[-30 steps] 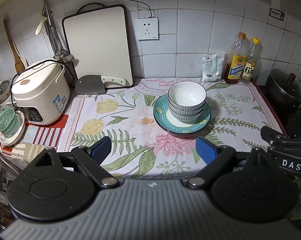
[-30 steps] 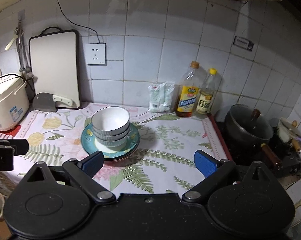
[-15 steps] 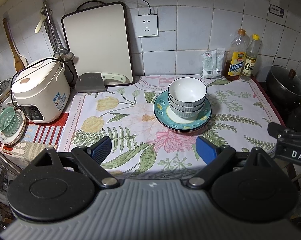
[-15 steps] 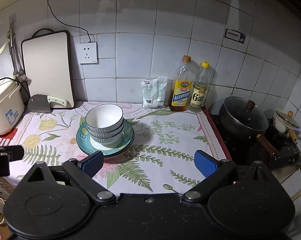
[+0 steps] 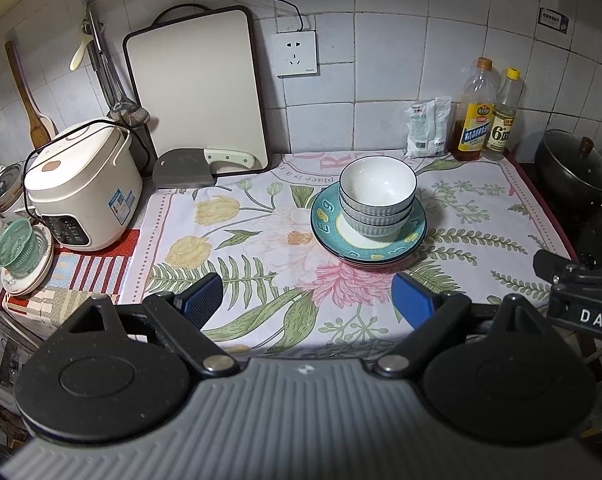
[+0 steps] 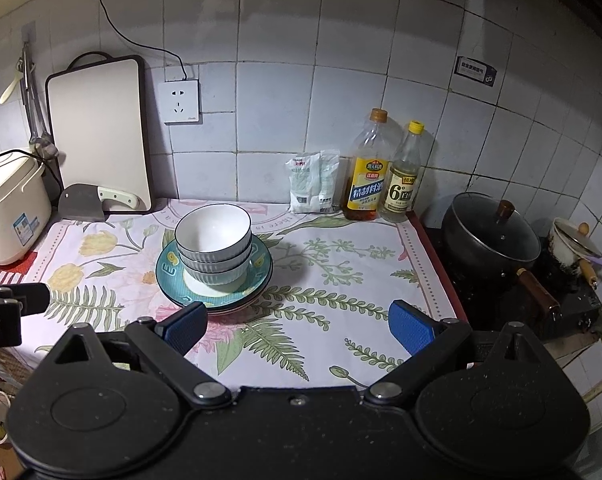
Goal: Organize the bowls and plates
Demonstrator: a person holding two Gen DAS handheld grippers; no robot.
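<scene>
1. Left gripper point(image 5: 307, 300): ribbed grey body, two black round discs, black linkage arms with silver pivot screws.
2. Its fingertips point(image 5: 200, 299) carried blue textured pads.
3. Right gripper point(image 6: 297, 326): same build, body black.
4. Seen from the left wrist camera, it bore white "DAS" lettering.

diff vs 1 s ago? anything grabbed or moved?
Nothing grabbed. Both views shift slightly, most in the right one. Left gripper and right gripper stay open and empty, short of the bowl stack, which sits unmoved on the teal plates.
</scene>
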